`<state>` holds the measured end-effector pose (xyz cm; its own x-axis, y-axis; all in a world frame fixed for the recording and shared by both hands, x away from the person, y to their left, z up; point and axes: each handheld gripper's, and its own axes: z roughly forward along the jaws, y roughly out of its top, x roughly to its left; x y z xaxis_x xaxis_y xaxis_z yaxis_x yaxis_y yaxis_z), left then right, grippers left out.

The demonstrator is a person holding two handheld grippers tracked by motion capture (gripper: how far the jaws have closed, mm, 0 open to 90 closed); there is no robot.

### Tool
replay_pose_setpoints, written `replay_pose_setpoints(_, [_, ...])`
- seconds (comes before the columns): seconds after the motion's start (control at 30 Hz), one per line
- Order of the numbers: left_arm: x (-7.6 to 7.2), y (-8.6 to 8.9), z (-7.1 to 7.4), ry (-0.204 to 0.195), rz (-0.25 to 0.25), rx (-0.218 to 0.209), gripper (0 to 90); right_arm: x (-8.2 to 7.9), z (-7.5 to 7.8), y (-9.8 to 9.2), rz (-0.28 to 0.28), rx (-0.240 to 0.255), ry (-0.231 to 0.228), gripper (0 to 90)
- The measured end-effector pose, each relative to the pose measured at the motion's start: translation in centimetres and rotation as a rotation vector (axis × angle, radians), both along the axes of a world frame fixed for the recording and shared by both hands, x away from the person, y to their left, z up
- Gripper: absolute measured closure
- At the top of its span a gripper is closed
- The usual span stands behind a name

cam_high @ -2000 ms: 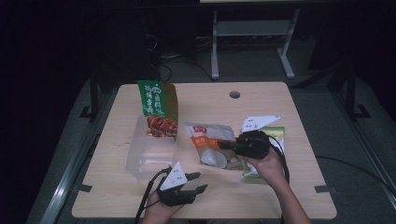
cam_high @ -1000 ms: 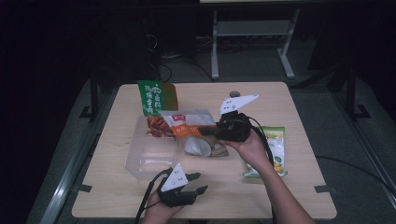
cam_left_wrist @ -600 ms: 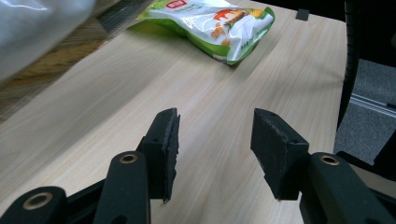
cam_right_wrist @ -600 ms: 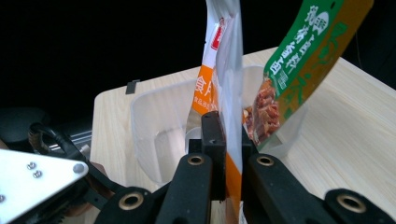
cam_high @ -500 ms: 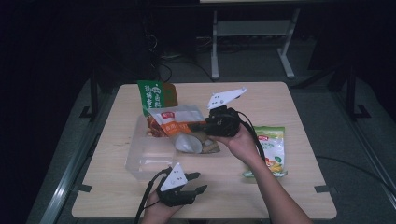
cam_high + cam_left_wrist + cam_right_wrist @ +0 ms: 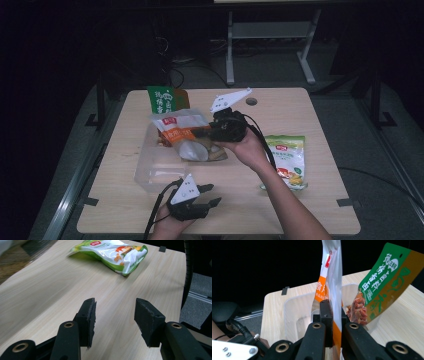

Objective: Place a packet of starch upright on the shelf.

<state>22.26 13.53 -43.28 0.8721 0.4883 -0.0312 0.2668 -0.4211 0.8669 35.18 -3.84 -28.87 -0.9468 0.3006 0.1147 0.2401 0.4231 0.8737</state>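
Clamping an orange-and-white snack pouch (image 6: pixel 180 131), the right gripper (image 6: pixel 202 133) holds it above the clear plastic bin (image 6: pixel 150 172) at frame centre; left gripper (image 6: pixel 212 195), jaws released, rests on the table (image 6: pixel 310 107).

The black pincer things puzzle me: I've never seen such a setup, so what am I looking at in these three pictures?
They are hand-held grippers, one in each of a person's hands. The high view looks down on the wooden table. Each other picture comes from a camera riding on one gripper, looking along its black jaws. The left gripper rests near the table's front edge, jaws apart, holding nothing. The right gripper pinches an orange-and-white snack bag over a clear plastic box, where a green-topped bag already stands. A green pouch lies flat on the table.
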Motion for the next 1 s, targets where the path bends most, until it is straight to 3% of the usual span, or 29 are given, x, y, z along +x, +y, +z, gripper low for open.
replay_pose_setpoints(1.0, [0.1, 0.3, 0.2, -0.010, 0.006, -0.014, 50.6, 2.0, 0.7, 4.8, 0.047, -0.019, -0.006, 89.9])
